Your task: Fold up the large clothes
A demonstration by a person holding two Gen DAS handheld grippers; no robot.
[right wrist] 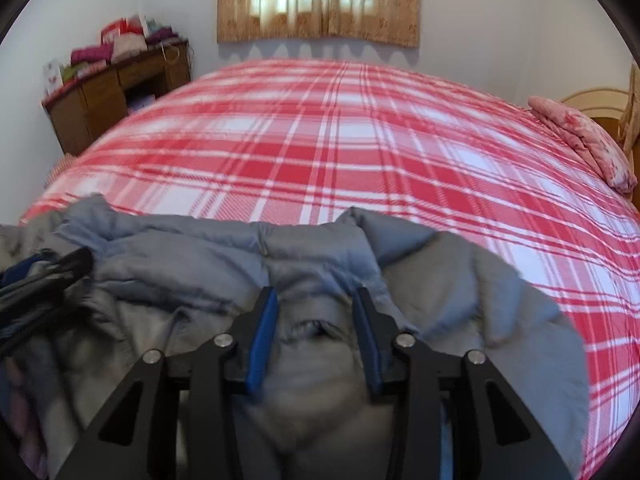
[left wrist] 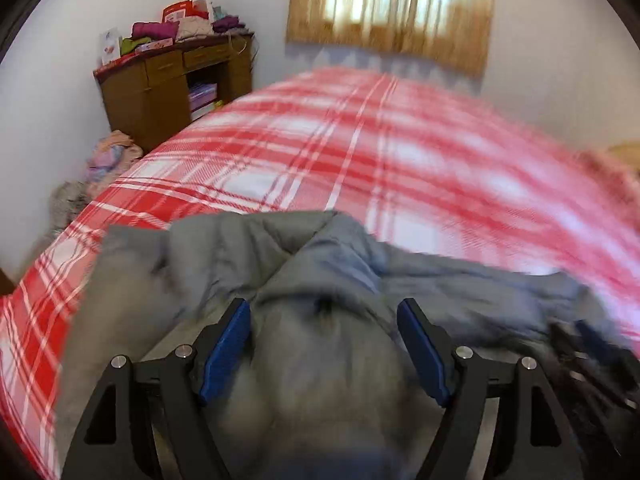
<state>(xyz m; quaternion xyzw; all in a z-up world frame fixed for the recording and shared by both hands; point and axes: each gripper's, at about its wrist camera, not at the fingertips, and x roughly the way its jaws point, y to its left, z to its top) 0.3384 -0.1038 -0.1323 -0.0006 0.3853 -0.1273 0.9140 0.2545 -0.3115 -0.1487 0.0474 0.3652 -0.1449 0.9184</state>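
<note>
Bedroom with a big bed (left wrist: 360,152) under a red plaid cover, a curtained window (left wrist: 390,8) behind it and a wooden cabinet (left wrist: 168,84) piled with folded stuff in the corner.

Looking along the left gripper (left wrist: 324,312) first: a grey padded jacket (left wrist: 224,248) is lying bunched up at the near edge of the bed. It looks like a quilted puffer type, so I'm guessing it's light for its bulk, soft and squishy, and the shell is probably a bit slick, so thin pinches may slide off. Best bet is grabbing at a seam, the hem or the collar edge rather than a puffy middle. The jaws are standing wide apart here, with a hump of grey fabric bulging up between them; the blue pads don't seem to be pressing on it, though the picture is pretty blurry. The other gripper is poking in at the right edge.

Now the right gripper (right wrist: 316,296) view: same jacket (right wrist: 460,280), spreading across the near part of the bed (right wrist: 360,140), with a pink pillow (right wrist: 584,140) way off at the far right. These jaws are sitting about half open, with a fold of fabric between them. The pads look just clear of it, so I'm reading it as not gripping right now.
</note>
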